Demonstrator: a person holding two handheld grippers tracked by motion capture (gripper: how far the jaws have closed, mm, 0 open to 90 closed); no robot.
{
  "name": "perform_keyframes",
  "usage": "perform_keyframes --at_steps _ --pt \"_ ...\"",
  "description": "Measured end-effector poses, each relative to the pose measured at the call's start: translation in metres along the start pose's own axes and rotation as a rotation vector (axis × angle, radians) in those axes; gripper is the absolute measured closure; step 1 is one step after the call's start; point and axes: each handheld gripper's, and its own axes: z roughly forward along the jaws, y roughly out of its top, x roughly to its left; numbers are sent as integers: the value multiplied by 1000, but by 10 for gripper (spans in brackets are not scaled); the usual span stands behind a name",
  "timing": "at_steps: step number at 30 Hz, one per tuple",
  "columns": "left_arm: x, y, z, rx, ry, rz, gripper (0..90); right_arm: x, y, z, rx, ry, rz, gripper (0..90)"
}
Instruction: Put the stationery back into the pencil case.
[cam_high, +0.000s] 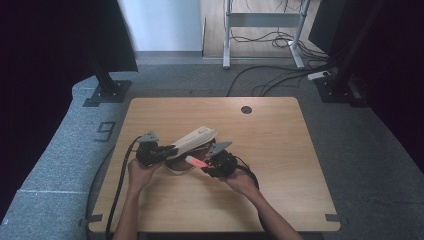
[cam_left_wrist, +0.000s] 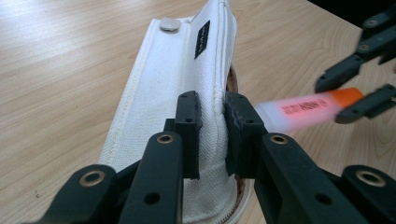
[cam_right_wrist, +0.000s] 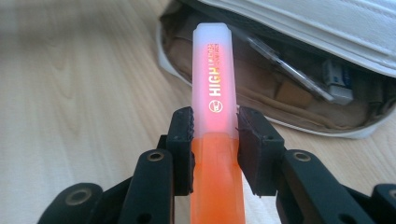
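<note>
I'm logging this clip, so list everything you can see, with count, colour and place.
pencil case: one, white, open, its flap lifted, left of table centre
highlighter: one, orange with a frosted cap, beside the case's opening
pens and small items: several, mixed colours, inside the case
table: one, light wood, on grey carpet
desk frame: one, grey, with cables, far floor
left gripper: one, black, shut on the case's flap
right gripper: one, black, shut on the highlighter
hands: two, at the table's near side
</note>
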Motion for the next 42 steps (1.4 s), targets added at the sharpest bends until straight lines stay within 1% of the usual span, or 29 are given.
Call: perform_keyframes --at_steps 3,4,8,10,16,30,33,36,37,40,42 --pt "0 0 0 -1 -1 0 765 -7 1 5 13 -4 4 658" --pt "0 0 0 0 -1 -1 765 -8 2 7 18 -7 -3 658" --pt "0 0 0 0 -2 -1 764 -12 7 17 36 -7 -12 658" --pt "-1 0 0 -1 -2 -1 764 -14 10 22 43 1 -16 658" --pt "-1 0 0 -2 -3 1 763 -14 17 39 64 12 -36 658" --pt "-1 0 1 2 -8 2 762 -10 37 72 74 46 -84 657" --pt "-1 0 1 1 -9 1 762 -10 40 78 74 51 -82 657" --pt "-1 0 1 3 -9 1 762 -11 41 84 76 54 -95 656" --pt "-1 0 1 3 -9 1 762 -11 41 86 78 56 -90 655" --pt "-1 0 1 5 -9 1 762 -13 40 91 91 42 -93 639" --pt "-1 0 1 5 -10 1 762 -14 39 91 90 33 -86 574"
